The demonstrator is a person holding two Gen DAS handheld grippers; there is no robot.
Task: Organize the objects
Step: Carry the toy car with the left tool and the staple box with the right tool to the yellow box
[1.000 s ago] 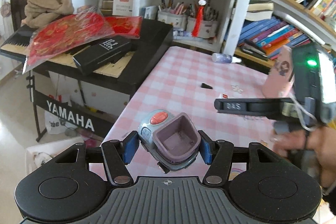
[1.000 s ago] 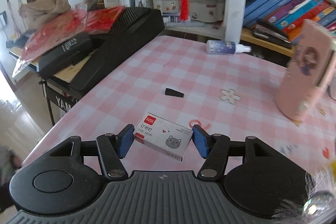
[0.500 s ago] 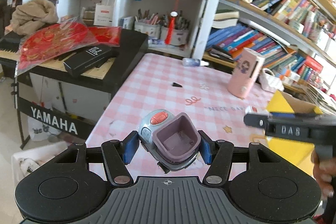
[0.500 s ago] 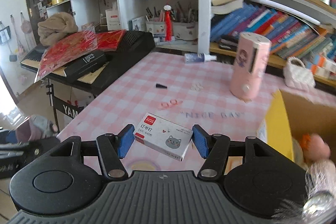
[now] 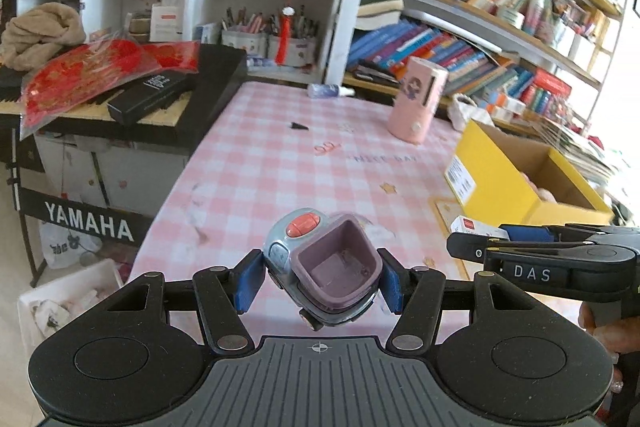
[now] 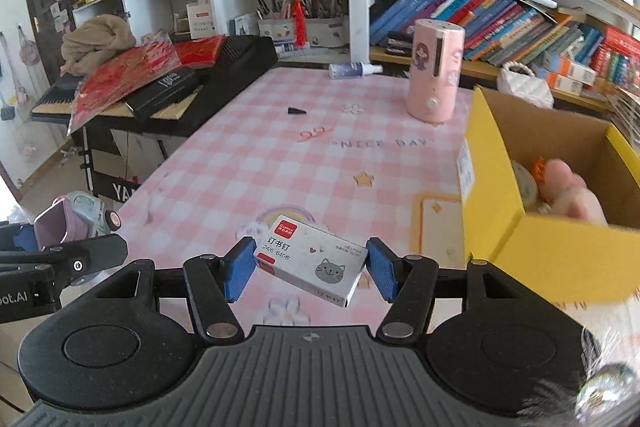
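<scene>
Room: bookshelves are crowding the back wall, a keyboard is standing at the left, and a pink-checked desk is lying below both grippers.
Left gripper: its fingers are pinching a small toy, blue-grey with a red button and an open purple cup, held above the desk's near edge.
Right gripper: its fingers are clamping a staple box by its short ends, tilted, above the desk and near the yellow box.
Handling, toy: hard plastic, probably light and rounded, so likely to twist; the flat sides under the pads look the safest hold.
Handling, staple box: stiff card, small but dense for its size; an end-to-end grip seems sound.
Yellow box: standing open at the desk's right, already holding soft things.
Beyond: a pink canister and a spray bottle are sitting further back.
</scene>
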